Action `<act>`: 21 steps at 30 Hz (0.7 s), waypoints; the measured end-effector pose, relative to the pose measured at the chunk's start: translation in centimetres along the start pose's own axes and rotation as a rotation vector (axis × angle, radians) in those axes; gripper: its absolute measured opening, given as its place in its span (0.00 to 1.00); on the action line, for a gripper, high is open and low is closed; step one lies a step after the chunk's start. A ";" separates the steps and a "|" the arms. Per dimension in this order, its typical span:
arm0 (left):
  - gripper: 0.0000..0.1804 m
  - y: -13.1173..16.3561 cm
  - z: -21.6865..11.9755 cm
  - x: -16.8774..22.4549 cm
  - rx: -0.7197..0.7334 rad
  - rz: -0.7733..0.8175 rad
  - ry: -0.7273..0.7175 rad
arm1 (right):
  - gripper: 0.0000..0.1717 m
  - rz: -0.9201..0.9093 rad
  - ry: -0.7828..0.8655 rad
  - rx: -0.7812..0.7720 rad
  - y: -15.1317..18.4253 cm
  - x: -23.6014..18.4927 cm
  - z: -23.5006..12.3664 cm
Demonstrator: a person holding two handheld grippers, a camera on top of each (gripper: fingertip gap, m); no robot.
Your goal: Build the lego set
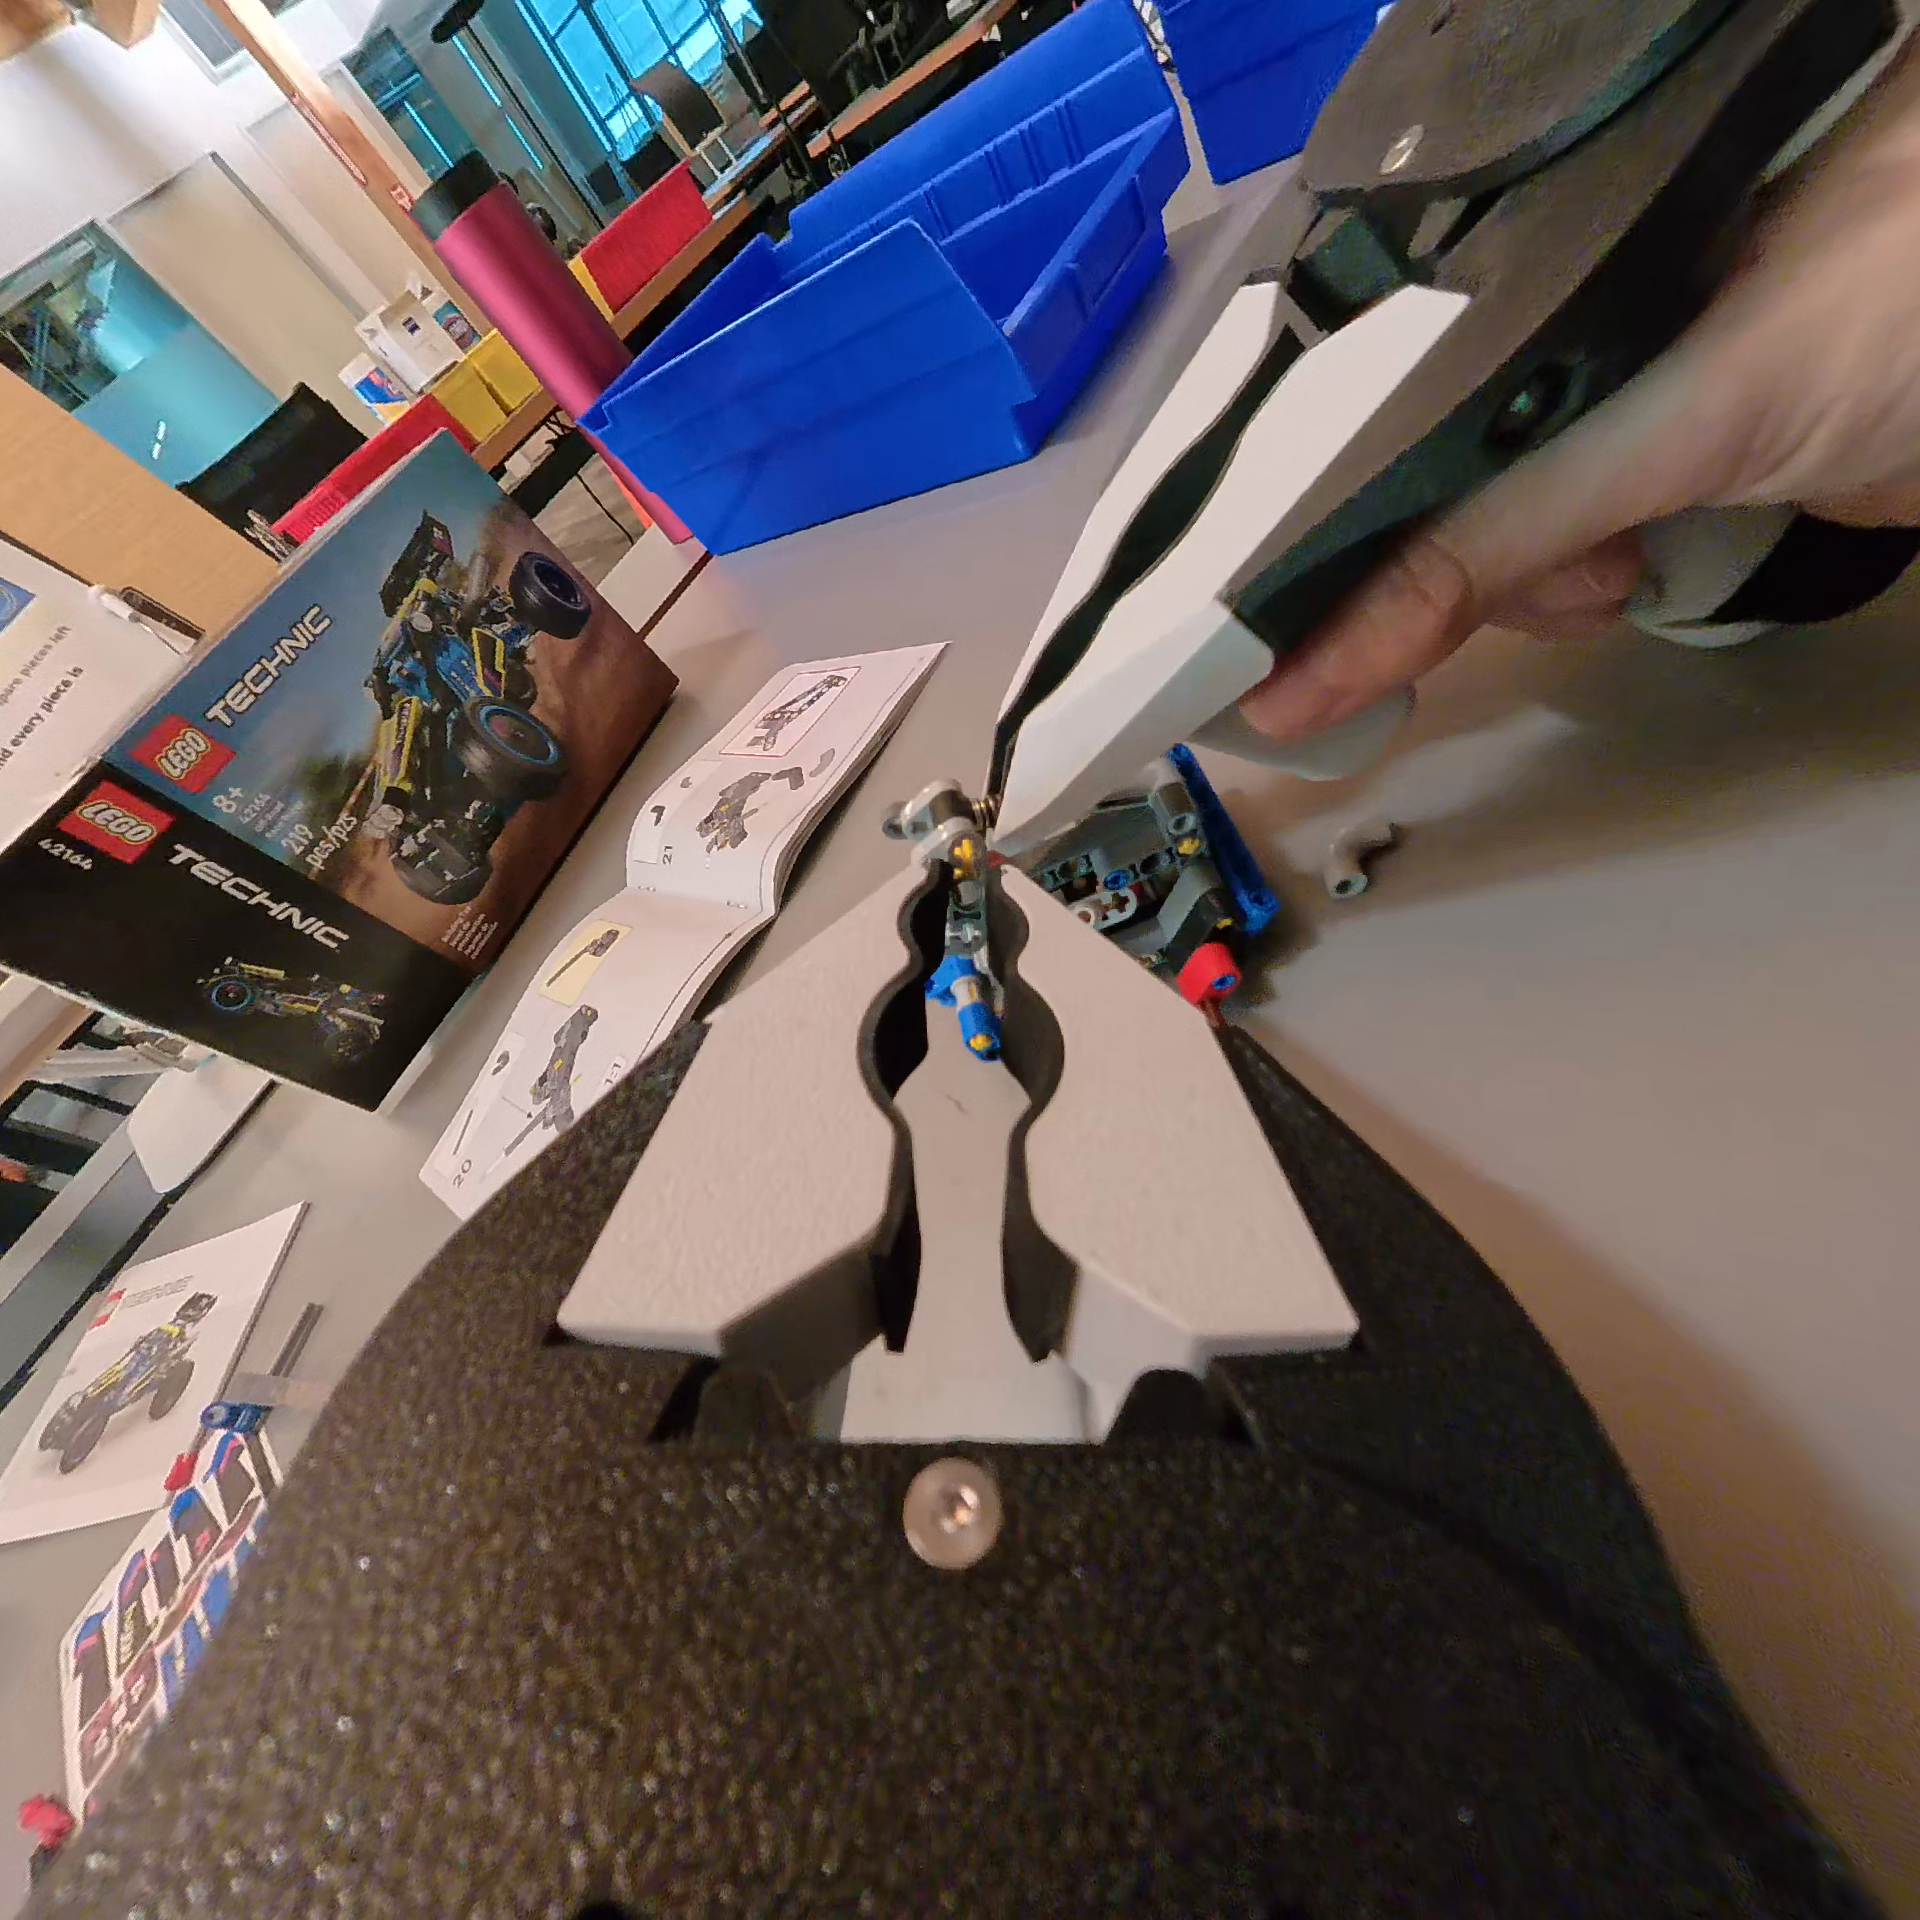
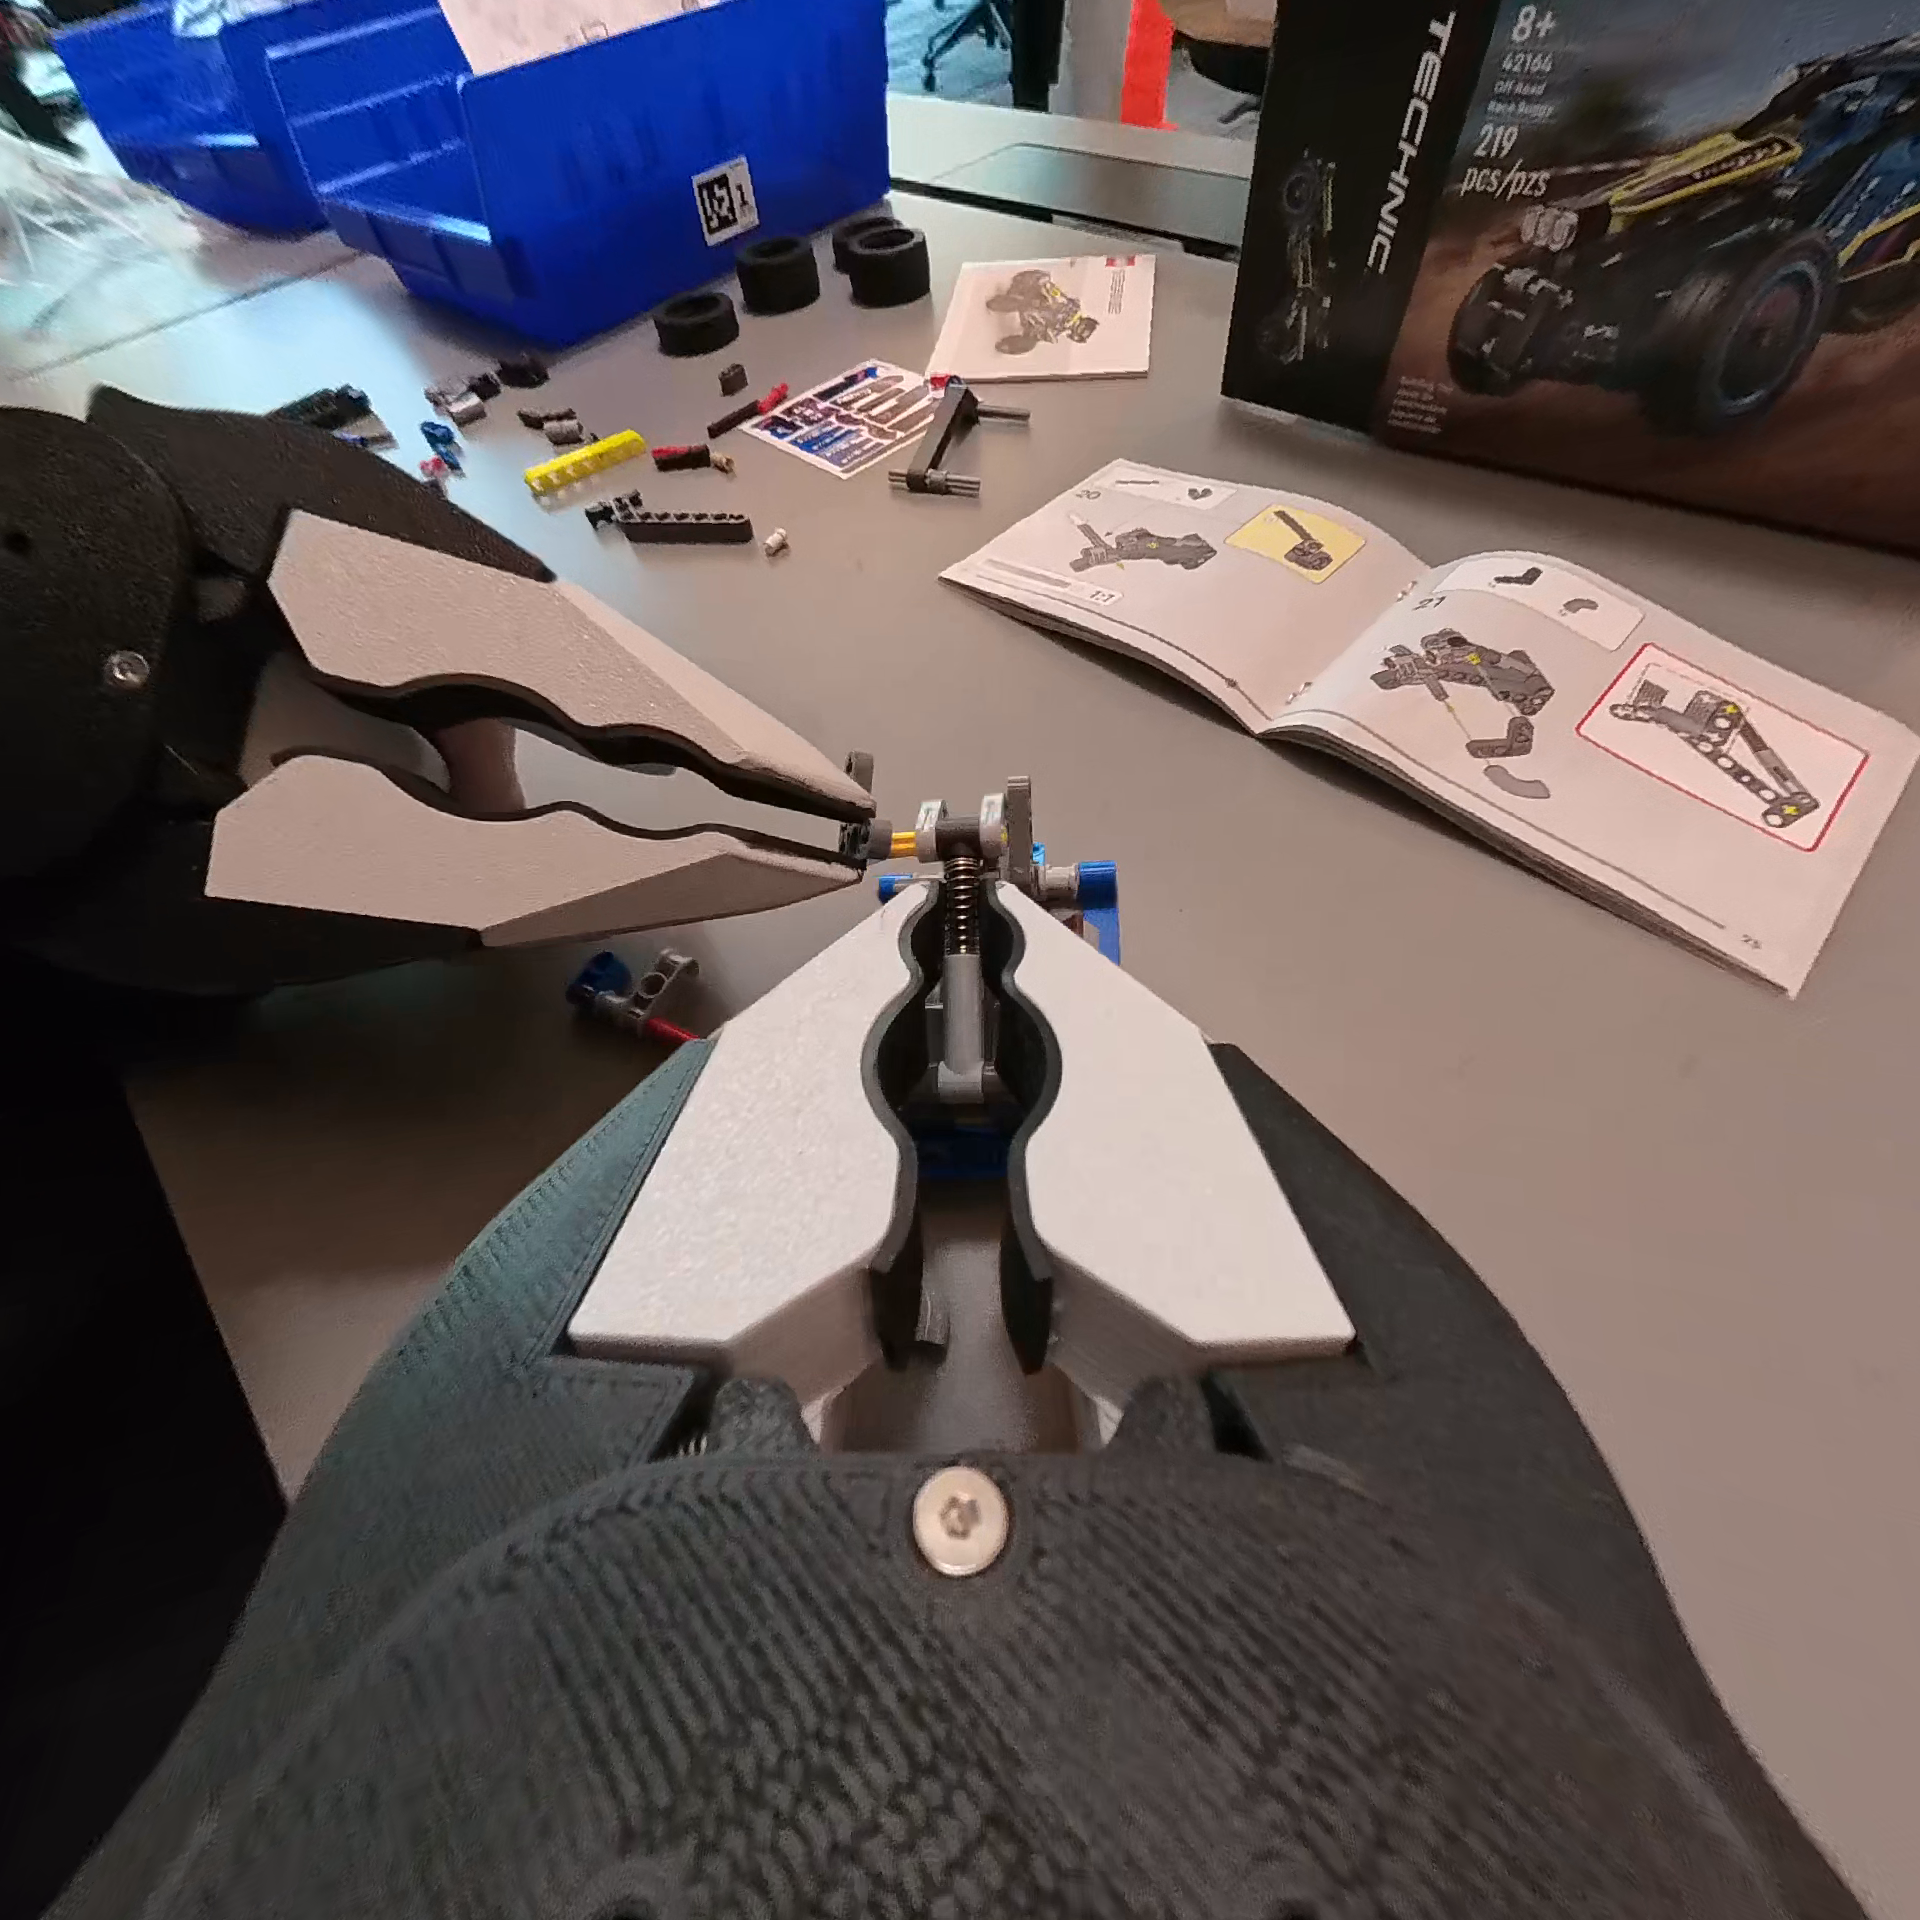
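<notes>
My left gripper [image 1: 961, 878] is shut on a small dark grey connector [image 2: 854, 821] at the end of a yellow axle [image 2: 904, 840]. In the right wrist view it reaches in from the left [image 2: 857, 831]. The axle runs into the head of a grey shock absorber with a metal spring [image 2: 961, 997]. My right gripper [image 2: 961, 899] is shut on that shock absorber, with the pads on the spring. In the left wrist view it comes down from the upper right [image 1: 997, 821], held by a hand. A blue and grey brick chassis [image 1: 1164, 883] lies on the grey table just behind both tips.
An open instruction booklet [image 2: 1455, 686] lies to the right, with the set's box [image 2: 1610, 239] behind it. Blue bins [image 2: 582, 156] stand at the back left. Before them lie black tyres [image 2: 790, 270], a sticker sheet [image 2: 852, 416] and loose parts [image 2: 644, 468]. A small blue-grey piece [image 2: 623, 982] lies near my left gripper. My left and right fingertips are right by each other. My left gripper's tips are some 9 cm from the small blue-grey piece [image 2: 623, 982].
</notes>
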State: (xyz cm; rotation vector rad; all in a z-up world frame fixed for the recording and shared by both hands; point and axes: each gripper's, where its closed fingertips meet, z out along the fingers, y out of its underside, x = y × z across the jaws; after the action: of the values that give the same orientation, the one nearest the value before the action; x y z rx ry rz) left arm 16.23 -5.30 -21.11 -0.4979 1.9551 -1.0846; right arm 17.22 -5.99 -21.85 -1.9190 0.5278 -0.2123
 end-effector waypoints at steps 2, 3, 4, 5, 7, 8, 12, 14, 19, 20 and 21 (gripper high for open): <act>0.02 0.0 0.0 0.0 0.008 0.023 -0.003 | 0.01 0.019 -0.022 0.005 0.0 0.0 -0.2; 0.02 0.0 0.0 0.0 0.015 0.042 -0.001 | 0.01 0.036 -0.037 0.011 -0.1 0.0 -0.3; 0.02 -0.1 0.0 0.0 0.025 0.064 0.004 | 0.01 0.050 -0.059 0.017 -0.1 0.0 -0.4; 0.02 -0.2 0.0 0.0 0.038 0.084 0.010 | 0.01 0.063 -0.077 0.021 -0.1 0.0 -0.6; 0.02 -0.4 0.0 0.4 0.064 0.120 0.039 | 0.01 0.070 -0.100 0.033 -0.3 0.0 -0.8; 0.02 -0.3 0.0 0.4 0.062 0.128 0.045 | 0.02 0.066 -0.107 0.029 -0.2 0.0 -0.9; 0.02 0.0 -0.1 0.8 0.060 0.157 0.074 | 0.02 -0.014 -0.084 -0.043 0.7 0.0 -0.8; 0.02 0.2 -0.2 0.9 0.052 0.175 0.080 | 0.04 -0.086 -0.034 -0.087 1.1 0.3 -0.6; 0.02 0.1 -0.6 0.7 0.061 0.176 0.076 | 0.15 -0.275 0.047 -0.113 0.4 0.2 -0.7; 0.02 0.0 -0.7 0.7 0.067 0.171 0.072 | 0.15 -0.289 0.031 -0.111 0.2 -0.2 -0.7; 0.02 -0.1 -0.7 0.6 0.071 0.169 0.068 | 0.15 -0.287 0.020 -0.109 0.1 -0.5 -0.6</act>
State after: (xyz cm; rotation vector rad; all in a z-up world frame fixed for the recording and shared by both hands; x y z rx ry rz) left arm 15.30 -5.39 -21.14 -0.2553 1.9715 -1.0705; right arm 16.52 -6.28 -21.70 -2.0978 0.2796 -0.3943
